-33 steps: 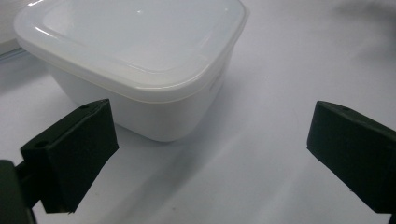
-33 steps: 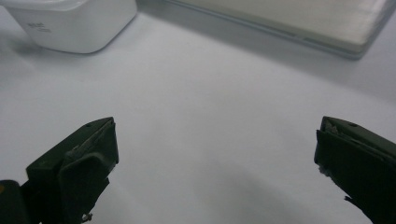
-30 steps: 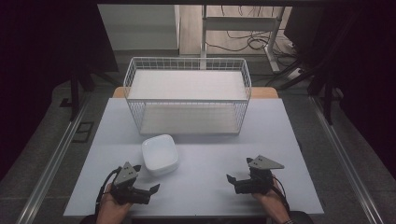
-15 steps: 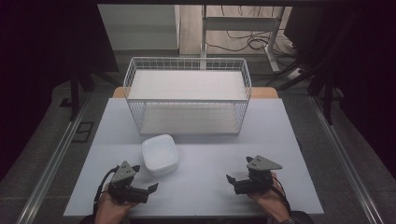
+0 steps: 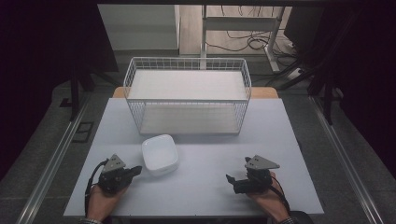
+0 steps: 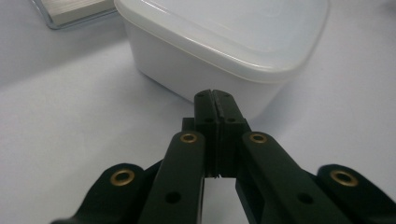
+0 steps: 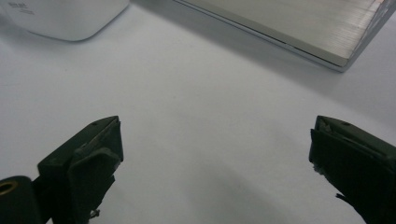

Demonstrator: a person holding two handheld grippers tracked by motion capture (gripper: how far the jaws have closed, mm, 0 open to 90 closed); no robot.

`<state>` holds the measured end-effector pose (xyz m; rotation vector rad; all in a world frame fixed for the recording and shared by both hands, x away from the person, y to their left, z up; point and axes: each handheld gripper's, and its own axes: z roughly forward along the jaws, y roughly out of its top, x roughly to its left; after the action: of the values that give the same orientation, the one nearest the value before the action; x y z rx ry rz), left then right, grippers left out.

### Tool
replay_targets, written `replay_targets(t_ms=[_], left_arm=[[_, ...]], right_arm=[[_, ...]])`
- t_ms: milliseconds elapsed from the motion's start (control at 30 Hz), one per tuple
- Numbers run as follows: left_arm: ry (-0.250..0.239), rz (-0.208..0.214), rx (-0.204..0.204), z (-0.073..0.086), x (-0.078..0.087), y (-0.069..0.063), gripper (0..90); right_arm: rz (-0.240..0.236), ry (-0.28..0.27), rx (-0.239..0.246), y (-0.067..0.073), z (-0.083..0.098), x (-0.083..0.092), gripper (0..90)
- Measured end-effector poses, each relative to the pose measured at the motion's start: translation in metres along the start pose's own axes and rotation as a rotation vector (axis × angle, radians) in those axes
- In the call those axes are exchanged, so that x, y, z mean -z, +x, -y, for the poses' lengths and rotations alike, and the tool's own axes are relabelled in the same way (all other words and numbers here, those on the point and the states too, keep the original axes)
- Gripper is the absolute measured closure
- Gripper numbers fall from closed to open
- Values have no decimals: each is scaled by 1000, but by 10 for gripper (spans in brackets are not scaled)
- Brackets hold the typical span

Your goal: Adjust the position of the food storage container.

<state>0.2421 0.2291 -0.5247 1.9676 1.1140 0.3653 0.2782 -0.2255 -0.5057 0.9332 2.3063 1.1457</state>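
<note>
A white table (image 5: pixel 196 186) stands on grey floor (image 5: pixel 42 154), dark curtains (image 5: pixel 46 42) at both sides, with cables (image 5: pixel 243 42) on the wooden floor beyond.

Your left gripper (image 5: pixel 136 170) has edged closer to the white square lidded plastic container (image 5: pixel 159 154), jaws pressed together.

The high view looks forward and down from above the person's side, taking in the whole desk (image 5: pixel 196 186) from well back. The left gripper view sits low, close behind its tool (image 6: pixel 217 109), facing a white box (image 6: pixel 224 42) just ahead. The right gripper view rides low over the desk too. All three share that box and the wire basket's (image 5: pixel 187 93) base.
</note>
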Motion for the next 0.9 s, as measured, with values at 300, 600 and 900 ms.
replay_targets(t_ms=[300, 600, 900], left_arm=[[47, 46, -17, -7, -16, -8, 898], [63, 145, -77, -17, -31, -31, 898], [10, 54, 21, -13, -16, 2, 897]], right_arm=[[6, -4, -10, 0, 0, 0, 41], [9, -9, -20, -1, 0, 0, 55], [-30, 17, -70, -2, -1, -2, 127]])
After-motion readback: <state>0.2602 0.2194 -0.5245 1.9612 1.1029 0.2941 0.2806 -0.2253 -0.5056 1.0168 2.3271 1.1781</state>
